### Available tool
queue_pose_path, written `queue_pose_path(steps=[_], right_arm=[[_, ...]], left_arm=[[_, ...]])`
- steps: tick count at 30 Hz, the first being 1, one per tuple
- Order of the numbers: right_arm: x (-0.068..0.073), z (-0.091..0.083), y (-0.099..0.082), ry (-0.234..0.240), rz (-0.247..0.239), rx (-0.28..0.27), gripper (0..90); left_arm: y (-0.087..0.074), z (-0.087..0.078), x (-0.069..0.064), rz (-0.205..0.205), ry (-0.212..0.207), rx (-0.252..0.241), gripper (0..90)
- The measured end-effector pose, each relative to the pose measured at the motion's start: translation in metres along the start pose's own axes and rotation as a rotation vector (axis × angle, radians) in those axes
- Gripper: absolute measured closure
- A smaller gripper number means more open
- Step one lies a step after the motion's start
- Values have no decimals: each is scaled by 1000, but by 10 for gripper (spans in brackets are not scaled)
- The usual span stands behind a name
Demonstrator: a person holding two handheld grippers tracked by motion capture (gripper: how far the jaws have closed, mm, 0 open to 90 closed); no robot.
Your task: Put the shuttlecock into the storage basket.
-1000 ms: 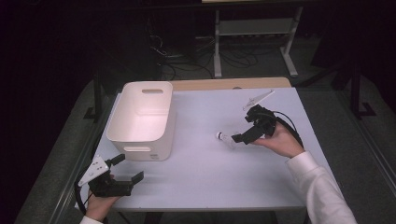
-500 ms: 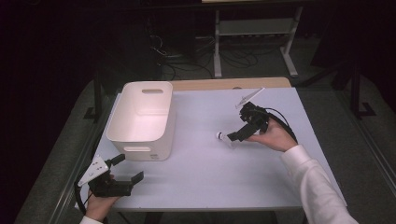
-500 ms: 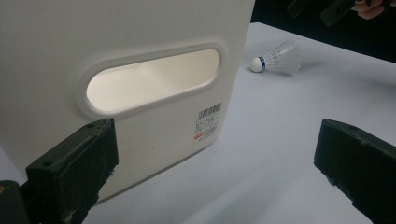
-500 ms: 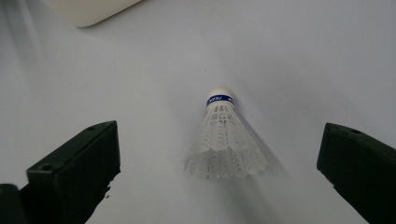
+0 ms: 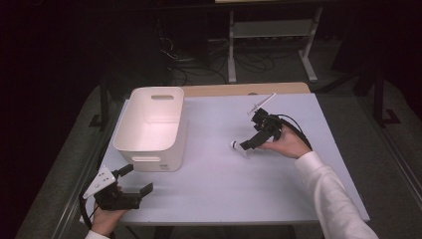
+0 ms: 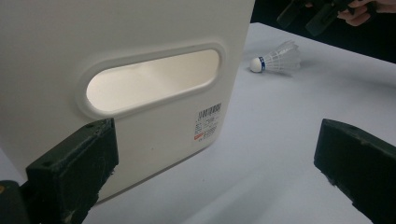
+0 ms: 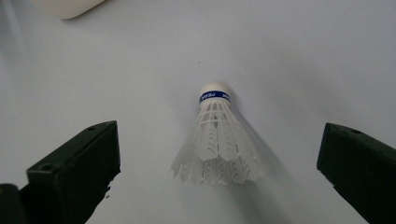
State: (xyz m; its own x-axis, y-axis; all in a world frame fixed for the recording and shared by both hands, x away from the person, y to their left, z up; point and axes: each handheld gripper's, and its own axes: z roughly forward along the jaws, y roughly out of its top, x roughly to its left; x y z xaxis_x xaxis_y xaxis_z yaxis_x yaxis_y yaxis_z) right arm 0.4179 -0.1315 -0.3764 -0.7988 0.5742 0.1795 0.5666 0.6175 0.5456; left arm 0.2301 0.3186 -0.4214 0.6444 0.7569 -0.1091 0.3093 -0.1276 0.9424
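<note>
White plastic feathers mark the shuttlecock (image 7: pixel 215 140) as light and crushable; the cork end is best taken. Right hand-held gripper (image 7: pixel 219 177) is spread wide, left hand-held gripper (image 6: pixel 215 182) likewise, both empty.

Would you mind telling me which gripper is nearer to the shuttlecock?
Right. The right gripper hangs open just over the shuttlecock; the left gripper sits far across the table by the white bin.

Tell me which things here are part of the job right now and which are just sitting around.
In play:
- shuttlecock, lying on the table between the open jaws of the right gripper
- white bin, probably where it goes

Just around:
- left gripper, open, idle by the bin
- metal stand and cables behind the table
</note>
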Motion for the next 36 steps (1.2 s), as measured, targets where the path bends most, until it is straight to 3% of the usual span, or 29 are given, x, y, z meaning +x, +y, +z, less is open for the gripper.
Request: queue_pose_path(steps=[18, 36], right_arm=[[-3, 23, 4, 19, -6, 52, 0], [-9, 40, 5, 37, 19, 87, 0]], left_arm=[[0, 0, 1, 6, -4, 2, 0], [0, 0, 0, 0, -6, 2, 0]])
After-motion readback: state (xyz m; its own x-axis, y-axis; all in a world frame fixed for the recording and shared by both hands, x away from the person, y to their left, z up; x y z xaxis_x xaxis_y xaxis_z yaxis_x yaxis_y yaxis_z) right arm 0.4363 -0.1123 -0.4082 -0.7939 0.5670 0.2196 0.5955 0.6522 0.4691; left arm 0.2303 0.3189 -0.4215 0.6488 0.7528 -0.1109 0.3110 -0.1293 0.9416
